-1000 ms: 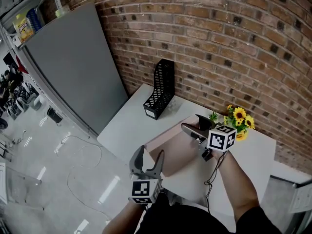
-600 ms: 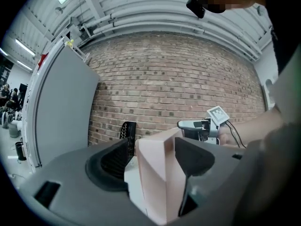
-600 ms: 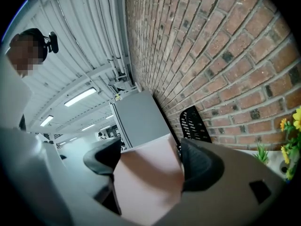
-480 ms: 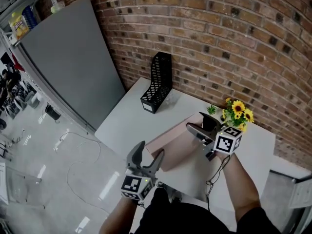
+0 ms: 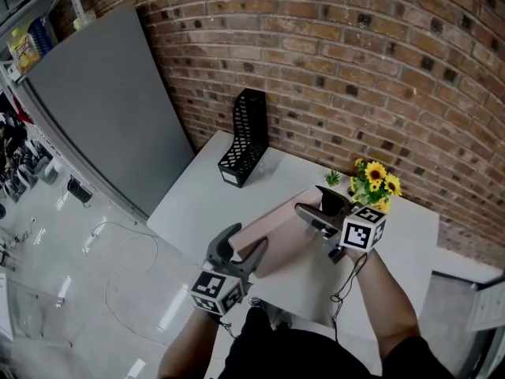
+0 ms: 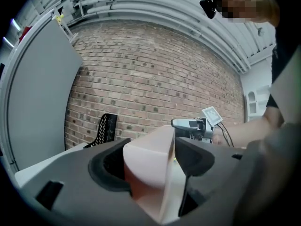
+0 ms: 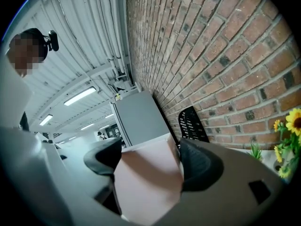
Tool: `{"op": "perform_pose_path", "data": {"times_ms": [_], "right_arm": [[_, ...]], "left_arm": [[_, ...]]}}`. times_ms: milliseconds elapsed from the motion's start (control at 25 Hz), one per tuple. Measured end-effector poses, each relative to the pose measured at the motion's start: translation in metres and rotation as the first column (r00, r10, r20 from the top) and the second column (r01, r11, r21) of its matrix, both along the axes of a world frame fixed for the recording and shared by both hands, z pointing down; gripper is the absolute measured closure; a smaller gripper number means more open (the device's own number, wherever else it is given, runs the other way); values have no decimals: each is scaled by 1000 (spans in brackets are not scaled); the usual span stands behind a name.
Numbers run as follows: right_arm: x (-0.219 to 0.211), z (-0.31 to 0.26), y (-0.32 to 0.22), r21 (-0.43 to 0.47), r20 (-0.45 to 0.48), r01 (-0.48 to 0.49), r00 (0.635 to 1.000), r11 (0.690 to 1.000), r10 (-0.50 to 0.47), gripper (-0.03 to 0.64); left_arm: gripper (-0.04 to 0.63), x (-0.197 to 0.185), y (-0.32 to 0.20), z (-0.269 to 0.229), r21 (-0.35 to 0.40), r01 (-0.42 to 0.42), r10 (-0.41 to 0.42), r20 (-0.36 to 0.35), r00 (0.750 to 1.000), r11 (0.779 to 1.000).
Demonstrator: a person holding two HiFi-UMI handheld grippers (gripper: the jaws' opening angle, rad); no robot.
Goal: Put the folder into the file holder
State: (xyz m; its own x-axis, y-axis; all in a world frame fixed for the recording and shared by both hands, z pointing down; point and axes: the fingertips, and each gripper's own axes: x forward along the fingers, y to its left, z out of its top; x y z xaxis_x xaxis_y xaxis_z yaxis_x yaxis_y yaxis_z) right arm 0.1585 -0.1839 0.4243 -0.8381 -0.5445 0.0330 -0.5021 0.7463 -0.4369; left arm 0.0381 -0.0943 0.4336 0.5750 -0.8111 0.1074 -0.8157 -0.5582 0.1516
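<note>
The pink folder (image 5: 278, 229) is in the lower middle of the head view, carried over the near part of the white bench (image 5: 201, 204) with one gripper at each end. The left gripper (image 5: 245, 245) has its jaws closed on the folder's near corner; in the left gripper view the pink edge stands pinched between the two dark pads. The right gripper (image 5: 321, 205) grips the far end, and in its own view the pink sheet fills the gap between its jaws, pressed from both sides.

The black mesh file holder (image 5: 245, 136) stands upright in the upper middle of the head view, at the bench's far corner close to the brick wall (image 5: 355, 61). The folder is well apart from it and not yet in it.

A bunch of yellow sunflowers (image 5: 372, 181) sits right of centre by the wall, just beyond the right gripper; what holds them is hidden. A grey panel (image 5: 102, 109) fills the upper left.
</note>
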Motion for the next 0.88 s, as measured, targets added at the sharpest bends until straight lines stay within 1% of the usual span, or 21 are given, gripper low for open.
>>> {"op": "perform_pose_path", "data": {"times_ms": [200,320,400,560,680,720,800,880], "right_arm": [[2,0,2,-1,-7,-6,1000,1000,6,221],[3,0,2,-1,-9,-7,1000,1000,7,221],[4,0,2,-3,-9,-8,1000,1000,8,221],[7,-2,1,6,-20,-29,999,1000,29,219],[12,-10,0,57,-41,-68,997,996,71,230],[14,-14,-1,80,-52,-85,995,993,90,237],[17,-22,-3,131,-88,-120,987,984,132,286],[20,-29,-5,179,-126,-150,977,972,174,363]], "left_arm": [[302,7,-3,1,-2,-18,18,29,999,1000],[315,11,-3,1,22,-30,29,64,998,999],[339,14,-1,0,40,-42,38,85,996,998],[388,24,9,-3,50,-61,56,81,995,997],[411,25,10,-12,70,-25,20,67,998,997],[413,22,8,-16,77,-8,3,66,998,997],[417,18,5,-22,80,17,-23,76,997,997],[420,14,2,-28,84,38,-46,90,995,996]]}}
